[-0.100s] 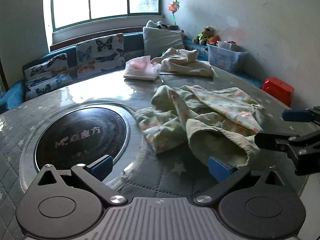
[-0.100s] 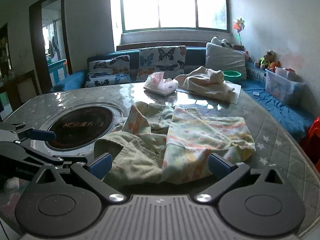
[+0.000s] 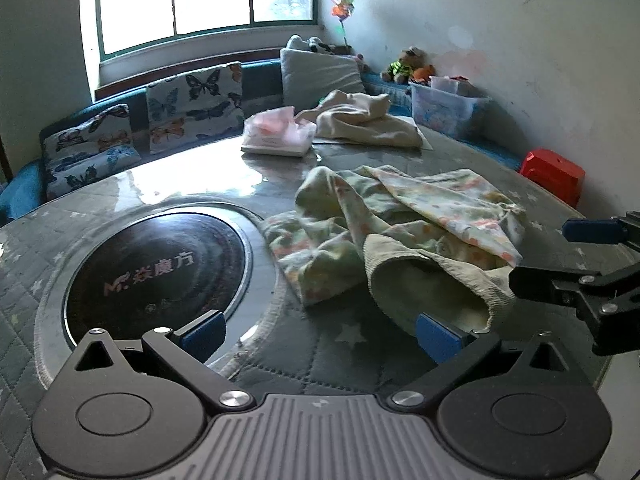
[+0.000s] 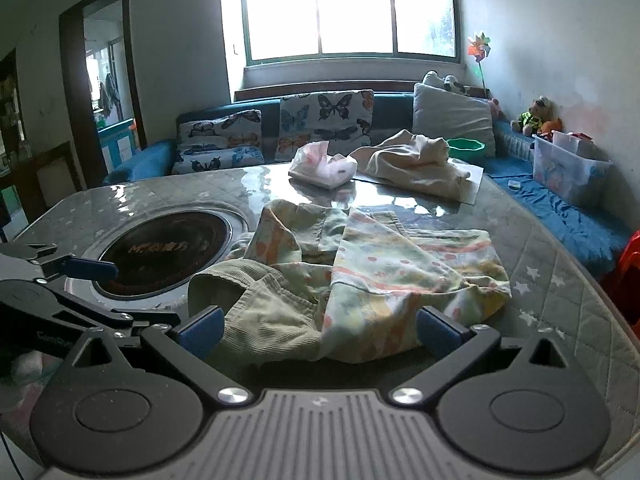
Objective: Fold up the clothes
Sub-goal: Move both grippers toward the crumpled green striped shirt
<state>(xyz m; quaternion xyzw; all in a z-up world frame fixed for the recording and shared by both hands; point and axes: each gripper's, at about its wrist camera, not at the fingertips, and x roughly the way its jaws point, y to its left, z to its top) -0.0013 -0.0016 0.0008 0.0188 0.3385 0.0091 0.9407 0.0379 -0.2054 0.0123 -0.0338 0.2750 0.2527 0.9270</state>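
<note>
Two hand-held grippers spread wide, crumpled garment (image 4: 360,268) just ahead, ungrasped

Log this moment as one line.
stage: pre-grasp | left tool: open, empty | right tool: open, empty | garment: crumpled on table, unfolded

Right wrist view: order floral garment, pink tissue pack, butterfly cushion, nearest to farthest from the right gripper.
1. floral garment: crumpled on the table just ahead of the right gripper.
2. pink tissue pack: mid-table, beyond the garment.
3. butterfly cushion: on the sofa under the window.
</note>
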